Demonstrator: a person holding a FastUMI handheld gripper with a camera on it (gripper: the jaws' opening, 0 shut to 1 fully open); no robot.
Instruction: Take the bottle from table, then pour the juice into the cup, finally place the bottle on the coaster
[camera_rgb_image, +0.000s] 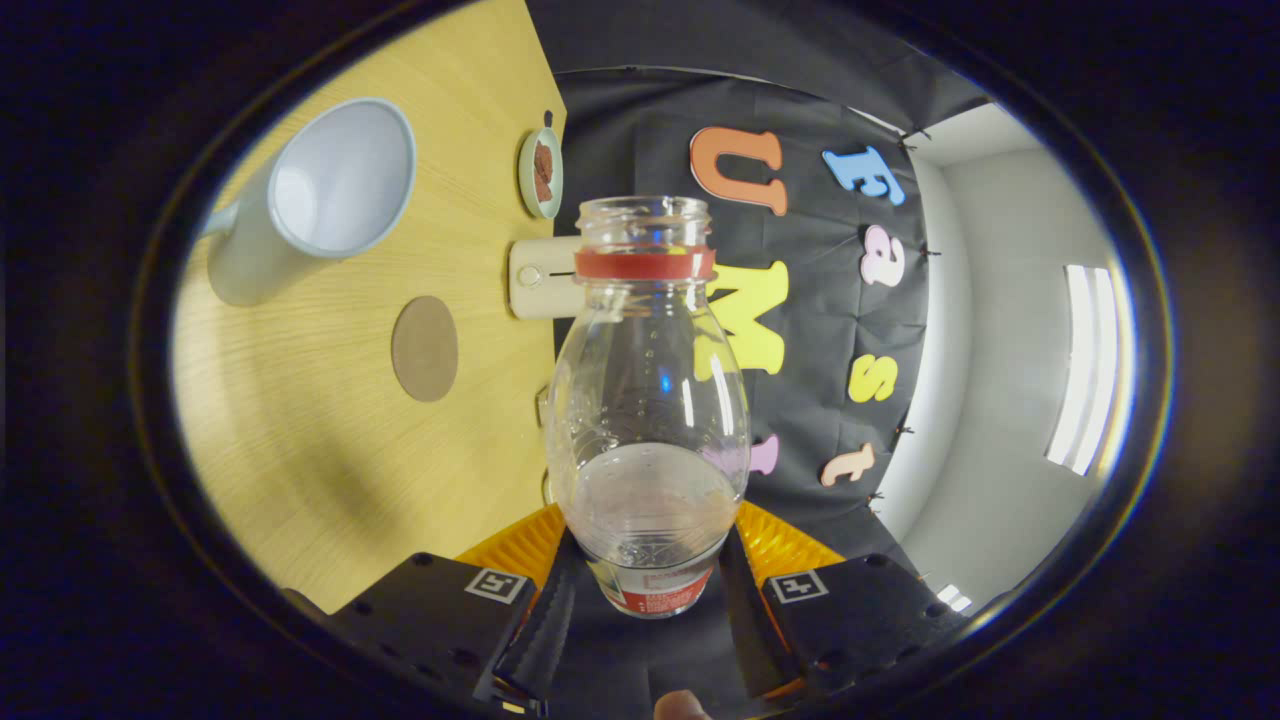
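we see the hand-held gripper (648, 570) clamped on the lower body of the bottle (648, 400), both fingers pressing it. the bottle is uncapped, a little liquid at its base, held off the wooden worktop (300, 440), apparently rolled for pouring. the cup (320, 195) lies far left of it, the round coaster (425, 348) between. black cloth and a white wall lie behind.
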